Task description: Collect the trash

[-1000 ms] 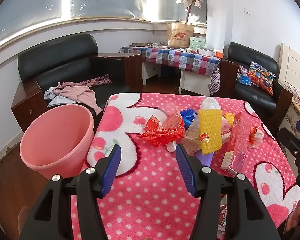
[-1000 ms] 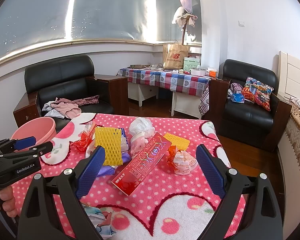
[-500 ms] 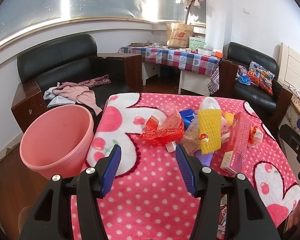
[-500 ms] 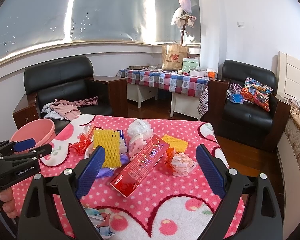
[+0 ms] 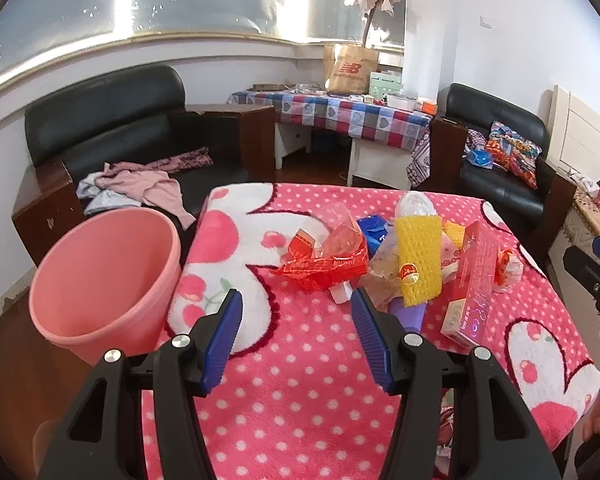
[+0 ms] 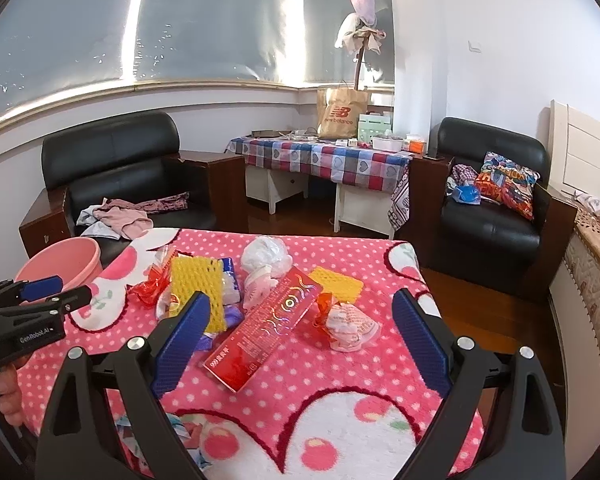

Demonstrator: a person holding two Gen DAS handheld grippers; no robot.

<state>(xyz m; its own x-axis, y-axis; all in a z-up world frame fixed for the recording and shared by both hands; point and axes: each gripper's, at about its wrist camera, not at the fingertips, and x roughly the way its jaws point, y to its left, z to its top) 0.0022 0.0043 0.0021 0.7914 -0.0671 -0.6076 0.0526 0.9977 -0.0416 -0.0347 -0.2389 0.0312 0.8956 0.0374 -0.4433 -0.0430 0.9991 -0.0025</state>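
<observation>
A pile of trash lies on the pink polka-dot table [image 5: 300, 360]: a red crumpled wrapper [image 5: 324, 266], a yellow foam net [image 5: 418, 260], a long red box [image 5: 470, 284] and a white wrapper [image 6: 350, 326]. The red box [image 6: 266, 334], the yellow net [image 6: 196, 284] and a white plastic bag [image 6: 266, 256] show in the right wrist view. My left gripper [image 5: 296, 320] is open and empty, just short of the red wrapper. My right gripper [image 6: 300, 328] is wide open and empty, above the red box. A pink bin [image 5: 100, 276] stands left of the table.
A black sofa [image 5: 132, 128] with clothes [image 5: 140, 184] stands behind the bin. A checked side table [image 6: 320, 160] and a black armchair [image 6: 492, 208] stand farther back. The left gripper shows at the left edge of the right wrist view [image 6: 40, 300].
The right gripper has pulled back and risen slightly, so the trash sits a little farther off in its view. The left gripper has barely moved. Both stay open.
</observation>
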